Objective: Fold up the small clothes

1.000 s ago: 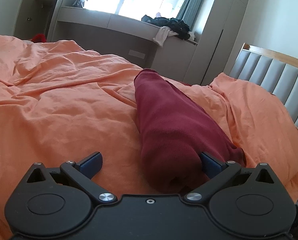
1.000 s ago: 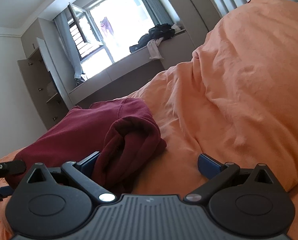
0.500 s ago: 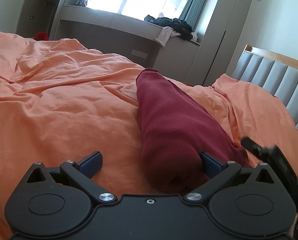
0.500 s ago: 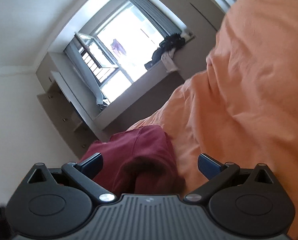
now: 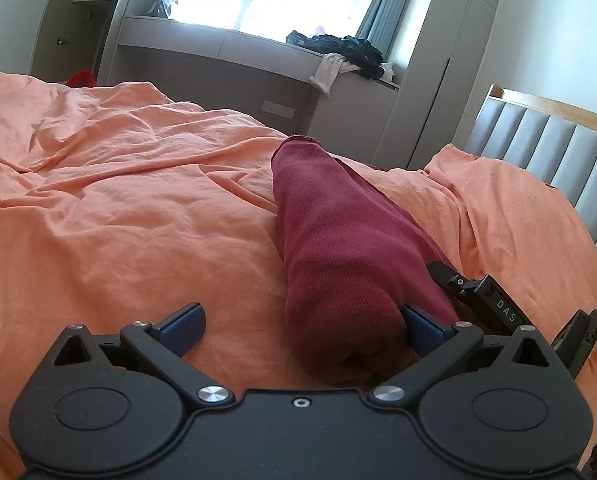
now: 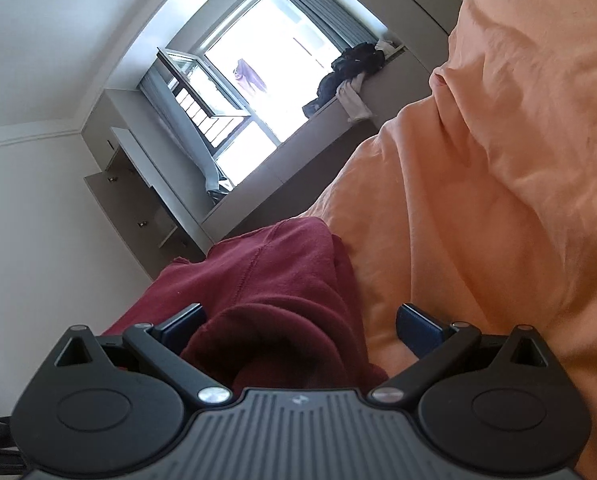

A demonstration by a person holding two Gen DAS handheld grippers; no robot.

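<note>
A dark red garment [image 5: 338,248] lies folded into a long narrow bundle on the orange bedding [image 5: 118,220]. My left gripper [image 5: 302,324] is open, with the near end of the bundle between its fingers, against the right blue pad [image 5: 422,328]. My right gripper [image 6: 298,324] is open too, tilted up and rolled, with the bundle's near end [image 6: 274,320] between its fingers next to the left pad [image 6: 182,322]. The right gripper's black body [image 5: 494,304] shows at the right of the left wrist view, touching the garment's right side.
A grey padded headboard [image 5: 546,148] stands at the right. A window bench [image 5: 258,48] with a pile of dark and white clothes [image 5: 338,56] runs along the far wall, beside tall cupboards [image 5: 450,60]. A raised fold of orange duvet [image 6: 518,160] lies right of the garment.
My right gripper has moved in over the garment's near end and tilted upward, and now shows in the left wrist view. My left gripper has barely moved.
</note>
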